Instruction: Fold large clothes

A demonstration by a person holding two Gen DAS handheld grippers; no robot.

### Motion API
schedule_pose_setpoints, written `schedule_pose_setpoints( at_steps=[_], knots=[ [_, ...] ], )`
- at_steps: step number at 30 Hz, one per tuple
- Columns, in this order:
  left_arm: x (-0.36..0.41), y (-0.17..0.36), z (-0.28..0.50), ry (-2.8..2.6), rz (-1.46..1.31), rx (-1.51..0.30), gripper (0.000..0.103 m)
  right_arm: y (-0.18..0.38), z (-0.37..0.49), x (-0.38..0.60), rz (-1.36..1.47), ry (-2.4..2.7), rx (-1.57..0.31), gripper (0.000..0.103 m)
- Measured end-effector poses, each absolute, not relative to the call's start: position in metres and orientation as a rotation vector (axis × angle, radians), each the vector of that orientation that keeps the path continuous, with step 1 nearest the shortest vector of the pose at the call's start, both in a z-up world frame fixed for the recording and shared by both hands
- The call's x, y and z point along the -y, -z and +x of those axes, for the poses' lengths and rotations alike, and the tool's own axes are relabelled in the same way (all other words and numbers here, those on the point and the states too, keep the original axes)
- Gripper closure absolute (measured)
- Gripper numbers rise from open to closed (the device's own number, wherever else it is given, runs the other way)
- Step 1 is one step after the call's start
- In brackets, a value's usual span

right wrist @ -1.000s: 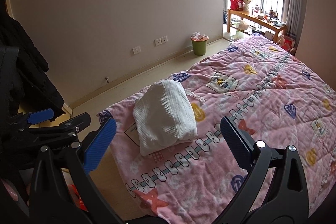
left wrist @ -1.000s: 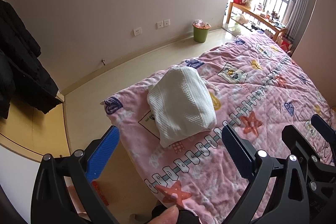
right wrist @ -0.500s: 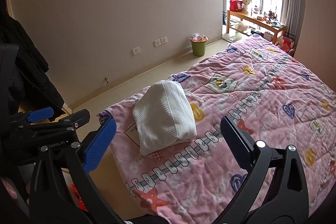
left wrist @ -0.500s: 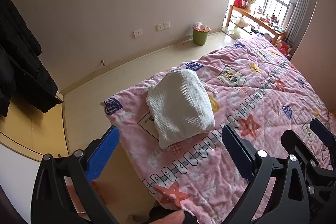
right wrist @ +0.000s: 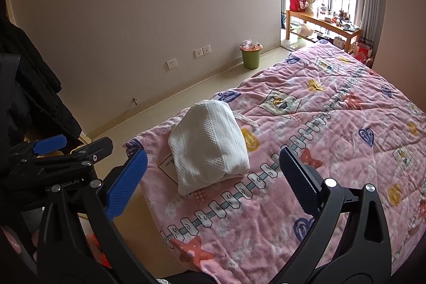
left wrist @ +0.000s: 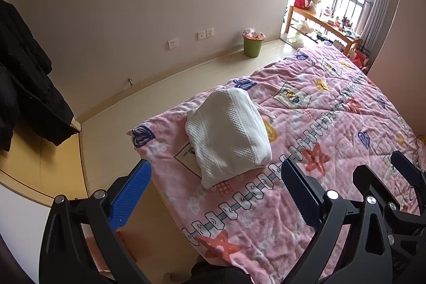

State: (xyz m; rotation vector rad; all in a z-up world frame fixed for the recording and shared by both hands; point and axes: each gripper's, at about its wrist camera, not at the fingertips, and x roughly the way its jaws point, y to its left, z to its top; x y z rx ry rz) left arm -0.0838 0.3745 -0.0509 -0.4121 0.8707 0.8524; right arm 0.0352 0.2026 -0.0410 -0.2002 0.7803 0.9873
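A white waffle-knit garment (left wrist: 229, 135) lies folded into a thick bundle near the left front corner of the bed; it also shows in the right wrist view (right wrist: 209, 144). My left gripper (left wrist: 215, 189) is open and empty, held above and in front of the bundle, apart from it. My right gripper (right wrist: 213, 180) is open and empty too, at a similar distance from the bundle. The right gripper also shows at the right edge of the left wrist view (left wrist: 386, 177), and the left gripper at the left of the right wrist view (right wrist: 69, 151).
A pink patterned quilt (left wrist: 332, 124) covers the bed (right wrist: 346, 124). Dark coats (left wrist: 24, 87) hang at the left. A green bin (left wrist: 252, 44) stands by the wall, a wooden bench (left wrist: 323, 24) by the window. Pale floor (left wrist: 138, 111) runs left of the bed.
Both grippers have drawn back and up a little from the bed; the folded bundle has not moved. A hand at the bottom of the left wrist view is gone from view.
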Motion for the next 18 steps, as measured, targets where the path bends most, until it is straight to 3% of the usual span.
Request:
schedule_pose_setpoints(
  at_steps=[18],
  knots=[
    [-0.3759, 0.0483, -0.0853, -0.866, -0.401, -0.860, 0.008, 0.0418, 0.0328, -0.2007, -0.197, -0.985, -0.785, 0.006]
  ],
)
